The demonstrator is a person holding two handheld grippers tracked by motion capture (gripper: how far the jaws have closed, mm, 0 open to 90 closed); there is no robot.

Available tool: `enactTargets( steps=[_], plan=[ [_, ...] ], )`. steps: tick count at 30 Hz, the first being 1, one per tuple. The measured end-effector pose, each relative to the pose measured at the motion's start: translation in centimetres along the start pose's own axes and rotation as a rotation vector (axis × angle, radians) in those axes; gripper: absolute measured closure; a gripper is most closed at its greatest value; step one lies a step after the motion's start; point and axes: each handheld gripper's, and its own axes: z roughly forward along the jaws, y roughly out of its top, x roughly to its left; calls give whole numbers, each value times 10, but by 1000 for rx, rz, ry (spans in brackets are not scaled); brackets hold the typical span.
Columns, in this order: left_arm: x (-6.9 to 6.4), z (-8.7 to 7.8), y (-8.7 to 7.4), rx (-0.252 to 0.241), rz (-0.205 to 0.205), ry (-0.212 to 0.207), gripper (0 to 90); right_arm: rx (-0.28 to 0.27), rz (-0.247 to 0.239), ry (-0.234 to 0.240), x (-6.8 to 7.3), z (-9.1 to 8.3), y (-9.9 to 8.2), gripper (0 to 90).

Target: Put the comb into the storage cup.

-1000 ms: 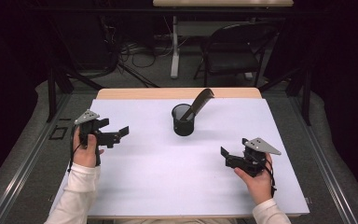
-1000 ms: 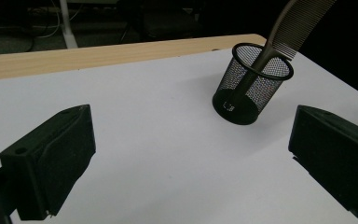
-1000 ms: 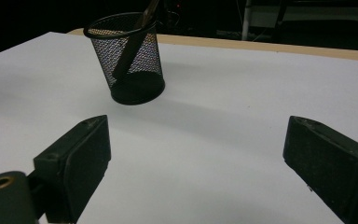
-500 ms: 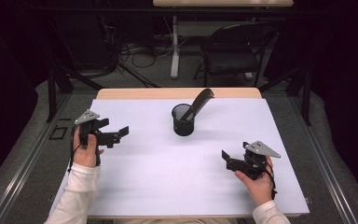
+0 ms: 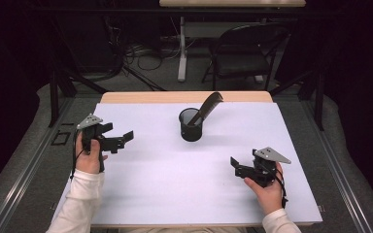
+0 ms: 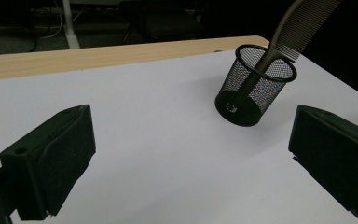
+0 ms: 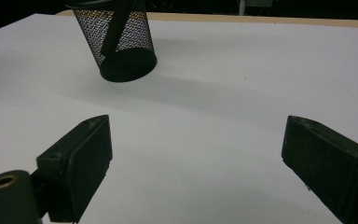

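A black mesh cup (image 5: 191, 126) stands at the middle of the white table top (image 5: 175, 194), toward its far side. A dark comb (image 5: 209, 104) leans out of the cup to the right, handle down. My left gripper (image 5: 121, 138) is held open at the table's left, with nothing between its jaws, and it points right toward the cup. In the left gripper view the cup (image 6: 254, 88) and comb (image 6: 298, 23) sit ahead to the right. My right gripper (image 5: 237, 165) is open and empty near the front right. The cup (image 7: 121, 42) lies ahead and to its left.
A bare wooden strip (image 5: 184, 97) runs along the table's far edge. Beyond it stand a folding chair (image 5: 245, 53), a table leg and cables on the floor. Dark frame posts flank the table on both sides.
My right gripper has drifted slightly toward the front edge of the table. The left gripper, cup and comb have not moved.
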Motion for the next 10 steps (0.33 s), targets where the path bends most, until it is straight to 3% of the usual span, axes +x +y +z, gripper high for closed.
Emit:
enactTargets(
  steps=[10],
  plan=[
    [1,2,0,5,2,5,9,12,-27,-14,-1,0,0,86]
  ],
)
